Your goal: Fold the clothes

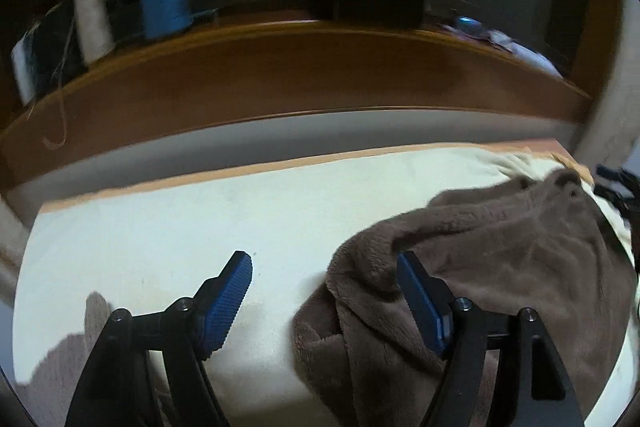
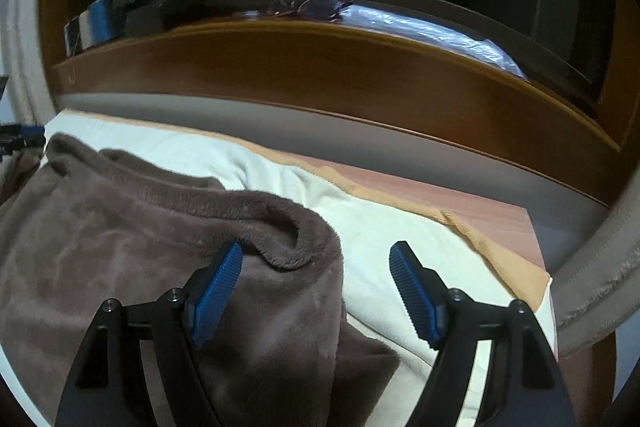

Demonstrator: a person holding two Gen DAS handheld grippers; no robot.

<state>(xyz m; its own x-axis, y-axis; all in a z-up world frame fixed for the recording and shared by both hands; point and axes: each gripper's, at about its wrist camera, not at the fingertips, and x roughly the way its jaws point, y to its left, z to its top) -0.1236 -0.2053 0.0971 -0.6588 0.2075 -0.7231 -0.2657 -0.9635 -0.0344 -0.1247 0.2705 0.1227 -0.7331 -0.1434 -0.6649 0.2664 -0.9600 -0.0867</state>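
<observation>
Brown fleece garment (image 1: 500,267) lies folded; left tool (image 1: 324,291) and right tool (image 2: 316,287) gape wide, empty. Pinch the doubled edge squarely next.

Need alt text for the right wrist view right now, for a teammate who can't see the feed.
The open right gripper hovers over the edge of a brown fleece garment lying on a cream sheet, nothing between its blue pads. Behind runs a wooden headboard shelf holding eyeglasses and a blue spool.
</observation>
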